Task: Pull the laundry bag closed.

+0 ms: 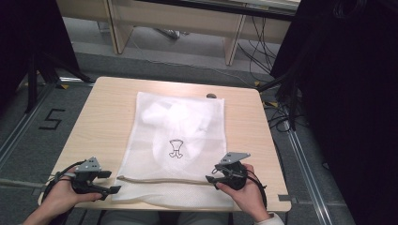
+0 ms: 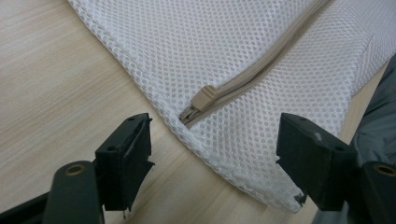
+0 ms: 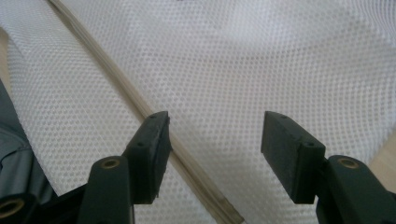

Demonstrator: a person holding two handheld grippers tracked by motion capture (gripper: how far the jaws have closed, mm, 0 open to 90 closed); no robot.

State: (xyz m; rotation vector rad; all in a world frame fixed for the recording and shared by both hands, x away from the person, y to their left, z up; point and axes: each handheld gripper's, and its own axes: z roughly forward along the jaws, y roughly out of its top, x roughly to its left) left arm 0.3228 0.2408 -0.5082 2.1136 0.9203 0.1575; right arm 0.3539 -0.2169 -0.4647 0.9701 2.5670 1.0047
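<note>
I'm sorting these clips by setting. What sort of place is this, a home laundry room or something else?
Probably a lab or recording workspace, not a home. A small wooden table stands on grey carpet with a taped number five on the floor, loose cables trail behind, and dark tripod legs stand beside it.

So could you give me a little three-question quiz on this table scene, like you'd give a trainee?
1. True or false: the mesh bag lies flat on the table.
2. Which hand-held gripper is nearest the zip pull: A left, B right?
3. Fill in: both sets of jaws are ____.

Key: 1 true; 2 A; 3 open, holding nothing.
</note>
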